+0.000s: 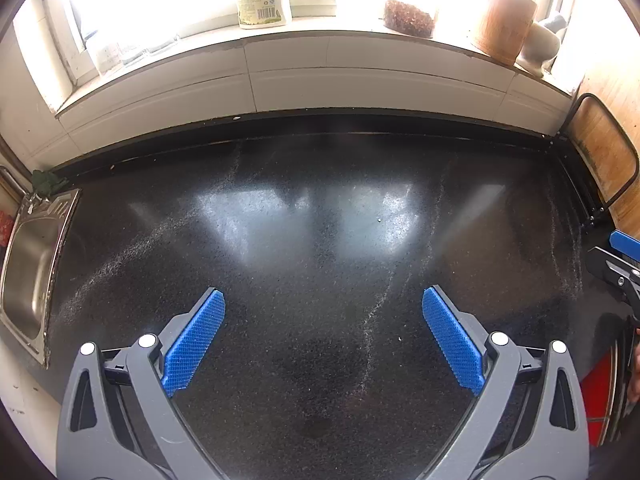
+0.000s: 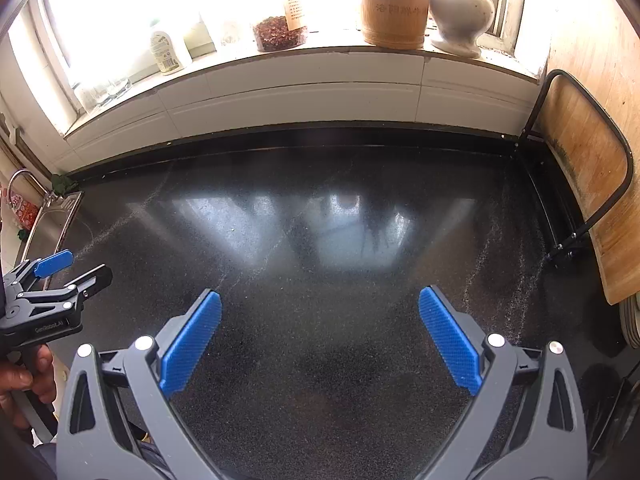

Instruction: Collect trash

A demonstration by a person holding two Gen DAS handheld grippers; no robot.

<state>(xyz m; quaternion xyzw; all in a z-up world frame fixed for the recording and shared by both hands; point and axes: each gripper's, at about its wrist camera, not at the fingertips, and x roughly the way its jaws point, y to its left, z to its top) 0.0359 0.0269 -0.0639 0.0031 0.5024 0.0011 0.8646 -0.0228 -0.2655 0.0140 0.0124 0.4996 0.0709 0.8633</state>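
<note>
Right now both claws hang over the dark speckled bench [image 1: 320, 208], side by side, neither touching it; left claw [image 1: 323, 304] is spread wide, blue pads [image 1: 194, 342] well apart, nothing btwn them; right claw [image 2: 320, 304] is spread just as wide and holds nothing either. In the right wrist view the left claw shows at the left edge w/ a hand [image 2: 28, 380] on its handle; in the left wrist view a bit of the right claw shows at the right edge.

As for trash: only tiny pale crumbs show on the bench, one speck [image 1: 379, 219] ahead of the left claw near the window glare, another speck [image 1: 399, 338] just beside its right finger; can't tell what they are; faint whitish streaks cross the surface.

Steel sink [image 1: 28, 276] sits at the bench's left end, green scrap [image 1: 46, 182] at its far corner; wooden cutting board [image 2: 588, 200] stands upright in a black wire rack at the right end. On the windowsill: plastic bottle [image 1: 262, 2], jar of reddish flakes [image 2: 280, 34], wooden canister [image 2: 394, 4], pale mortar [image 2: 460, 20] w/ pestle, touching or just beside the canister.
</note>
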